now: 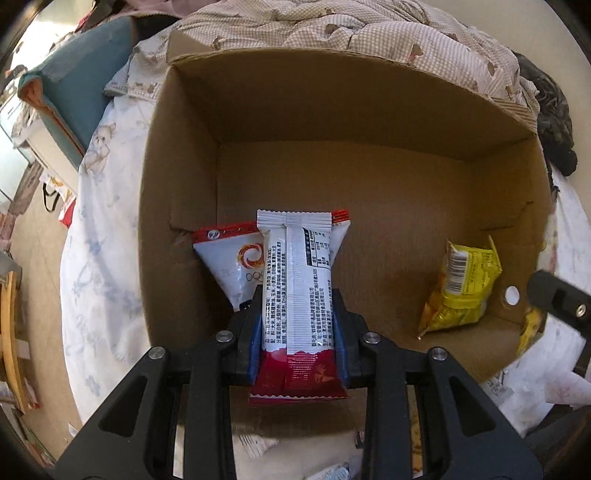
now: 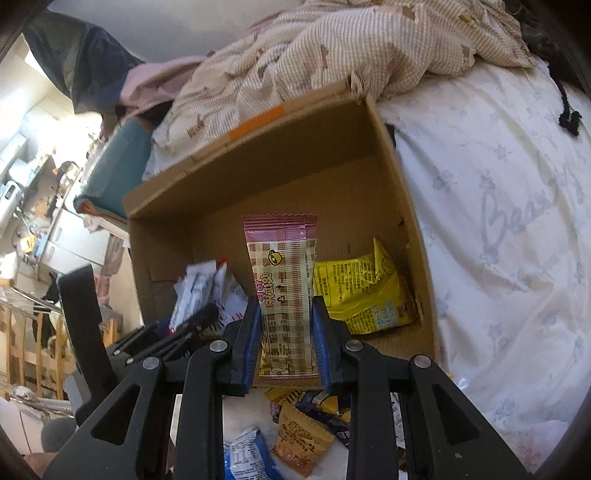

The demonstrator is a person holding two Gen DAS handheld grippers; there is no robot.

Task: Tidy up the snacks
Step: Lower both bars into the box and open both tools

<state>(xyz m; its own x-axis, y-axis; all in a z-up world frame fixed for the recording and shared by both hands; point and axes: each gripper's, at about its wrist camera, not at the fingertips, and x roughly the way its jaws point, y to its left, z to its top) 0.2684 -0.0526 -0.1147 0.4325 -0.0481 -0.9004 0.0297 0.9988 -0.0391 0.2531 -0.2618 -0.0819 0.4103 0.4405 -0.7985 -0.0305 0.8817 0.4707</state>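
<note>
A bed takes up most of the room here, spread with a white sheet (image 2: 498, 221) printed in pale blue flowers, a checked quilt (image 1: 332, 26) bunched beyond the open cardboard box (image 1: 369, 110) sitting on it. The left gripper (image 1: 299, 314) clamps a red-and-white snack bar (image 1: 295, 295) over the box; just ahead and below lies a white packet (image 1: 229, 258), and off to its right a yellow packet (image 1: 461, 288). The right gripper (image 2: 286, 325) pinches a pink checked wafer packet (image 2: 284, 280). Loose snacks (image 2: 299, 435) lie on the sheet beneath it. A cluttered desk (image 2: 37, 206) stands far left.
</note>
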